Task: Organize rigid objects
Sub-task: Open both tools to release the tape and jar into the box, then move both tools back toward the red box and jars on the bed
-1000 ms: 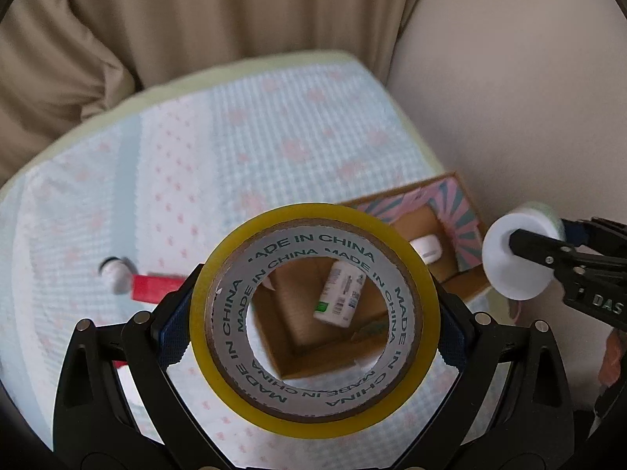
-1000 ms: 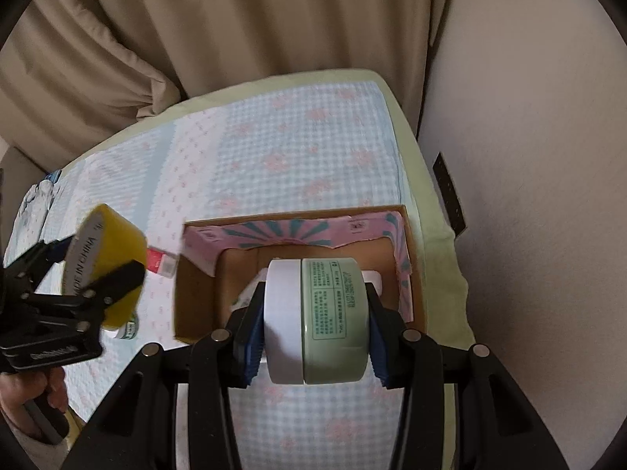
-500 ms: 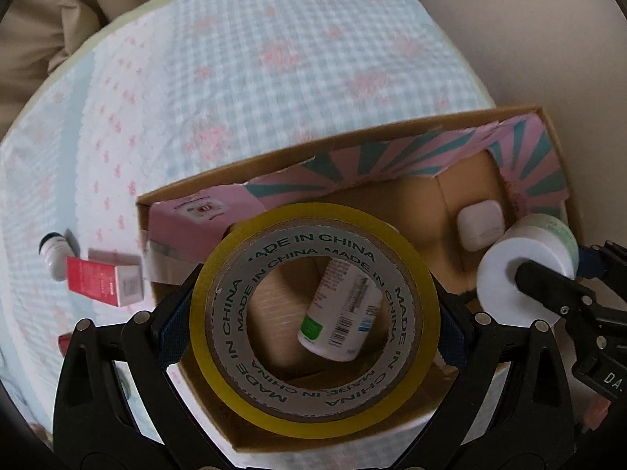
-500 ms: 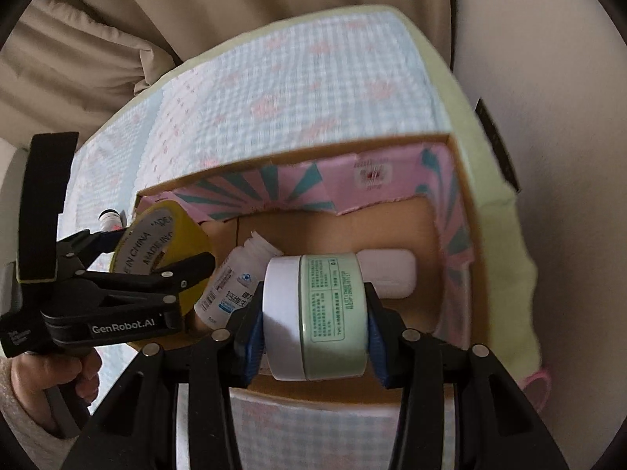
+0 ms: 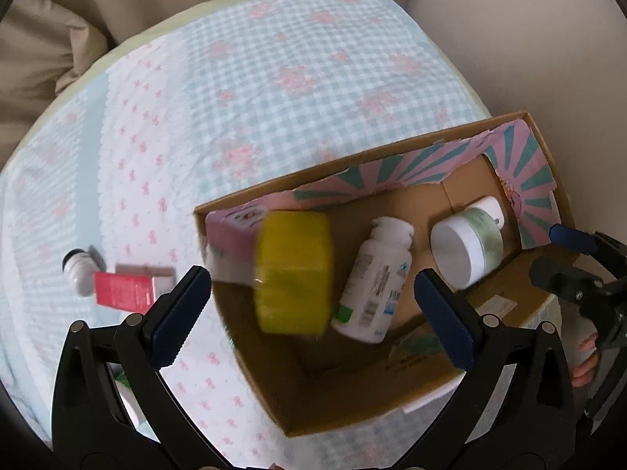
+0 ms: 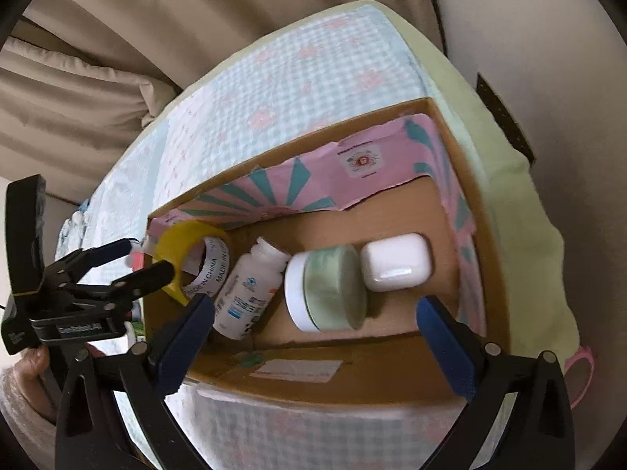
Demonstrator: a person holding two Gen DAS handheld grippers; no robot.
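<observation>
Both grippers hover over an open cardboard box (image 5: 337, 395) (image 6: 352, 384) with pink-and-teal lining. My left gripper (image 5: 313, 313) (image 6: 151, 256) has its jaws opening; the yellow tape roll (image 5: 292, 272) (image 6: 188, 262) is blurred, free of the pads, at the box's left end. My right gripper (image 6: 313, 337) (image 5: 576, 270) also has its jaws opening, and the green jar with a white lid (image 6: 325, 288) (image 5: 466, 250) lies on its side in the box, clear of the pads. A white bottle (image 5: 376, 282) (image 6: 247, 290) lies between tape and jar. A white case (image 6: 395, 262) sits right of the jar.
A red carton (image 5: 125, 288) and a small white bottle (image 5: 78, 272) lie on the checked bedspread (image 5: 274, 78) left of the box. A wall runs close along the box's right side, curtains hang behind. A hand (image 6: 35, 360) holds the left gripper.
Both grippers sank toward the box and opened. The tape roll left the left jaws and dropped into the box's left end; the jar left the right jaws and now lies inside.
</observation>
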